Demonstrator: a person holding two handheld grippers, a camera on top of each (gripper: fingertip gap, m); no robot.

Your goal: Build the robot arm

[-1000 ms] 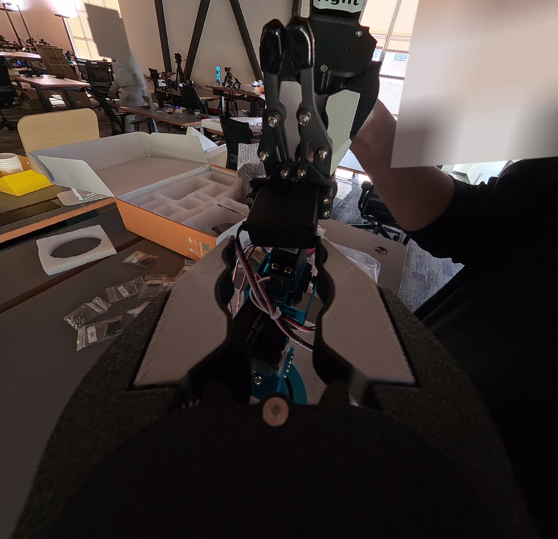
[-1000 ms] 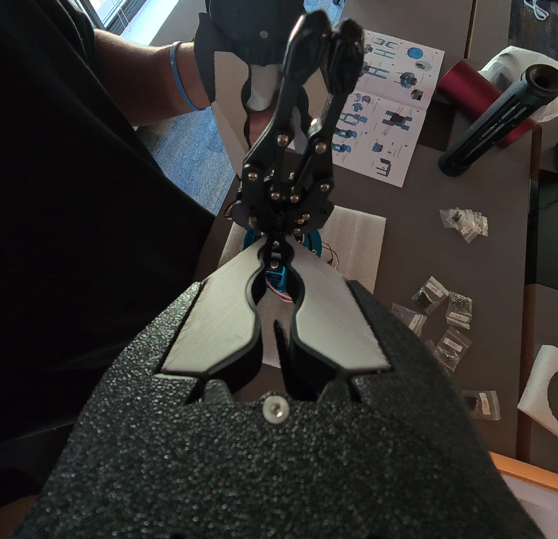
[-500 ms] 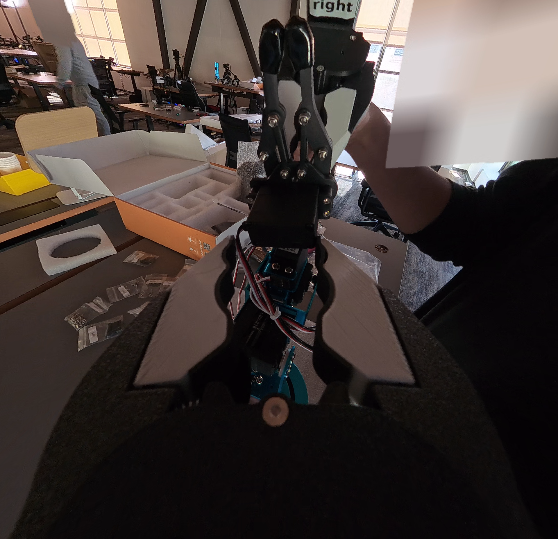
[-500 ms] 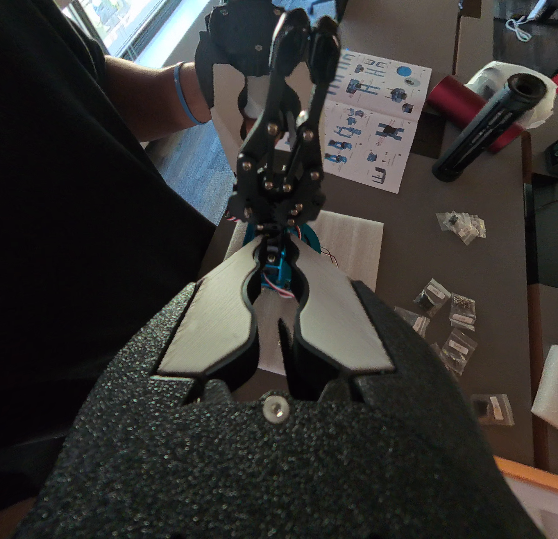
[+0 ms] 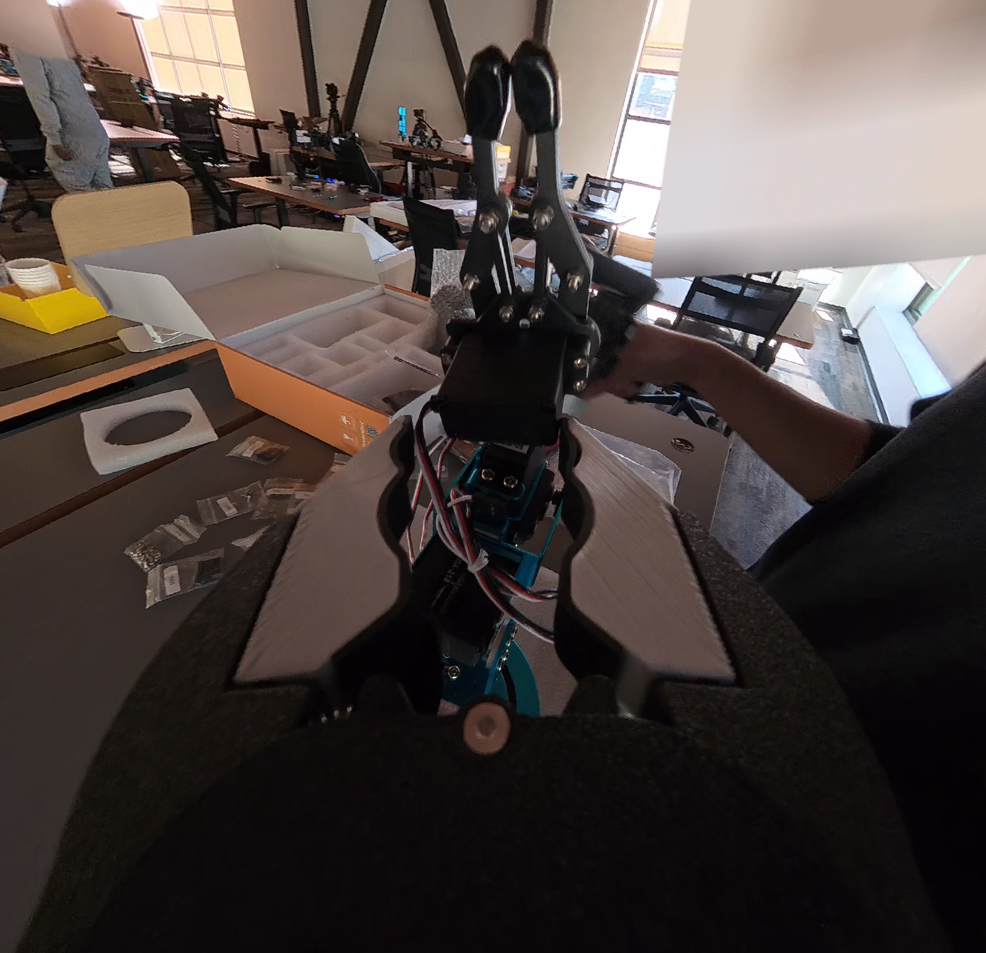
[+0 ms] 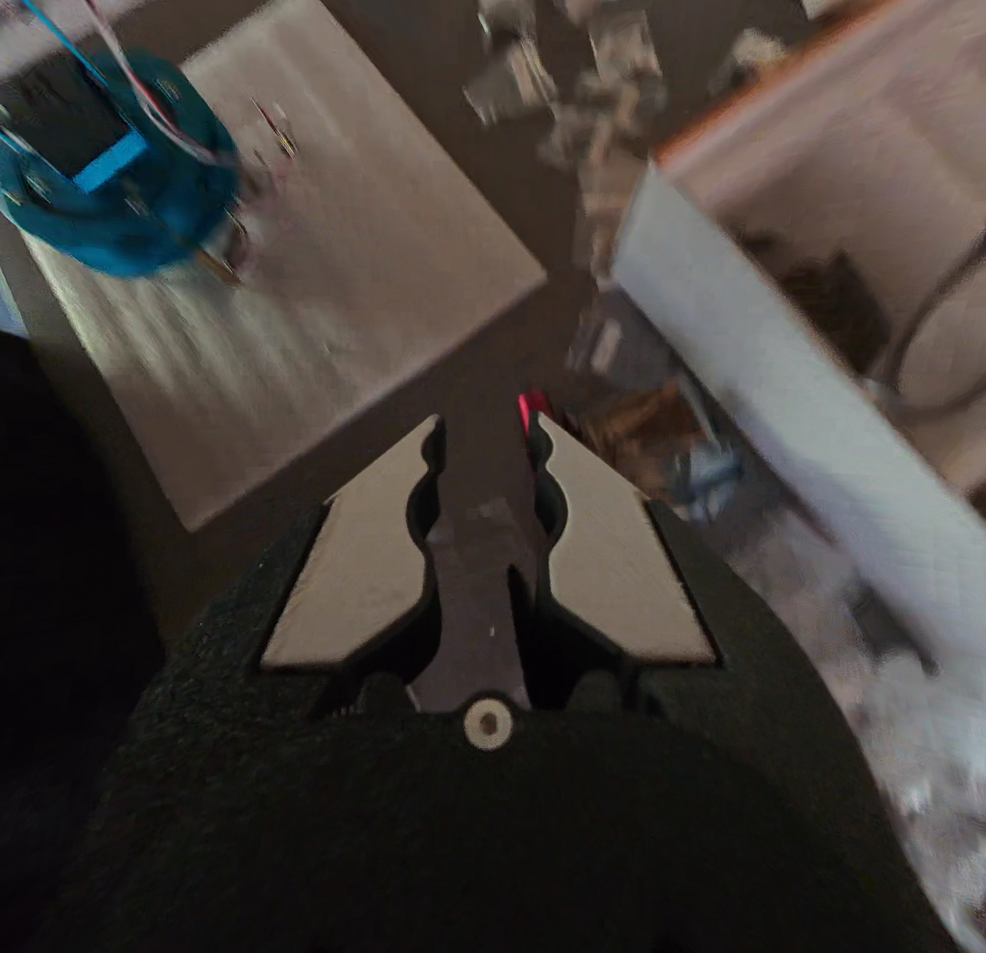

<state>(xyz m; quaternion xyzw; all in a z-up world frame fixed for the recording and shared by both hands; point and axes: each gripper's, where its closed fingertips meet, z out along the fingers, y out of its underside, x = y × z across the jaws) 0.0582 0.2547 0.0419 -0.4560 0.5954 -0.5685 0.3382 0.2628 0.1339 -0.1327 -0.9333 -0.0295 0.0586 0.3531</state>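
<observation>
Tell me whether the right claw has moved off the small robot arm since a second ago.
Yes. The right claw has swung down and rightward, away from the blue base, toward the open box.

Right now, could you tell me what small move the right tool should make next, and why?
Probably hold the right tool still first: its view is badly smeared, its jaws stand open and empty above the dark table, well off the small blue-and-black metal robot arm that the left tool grips upright over the white foam sheet.
</observation>
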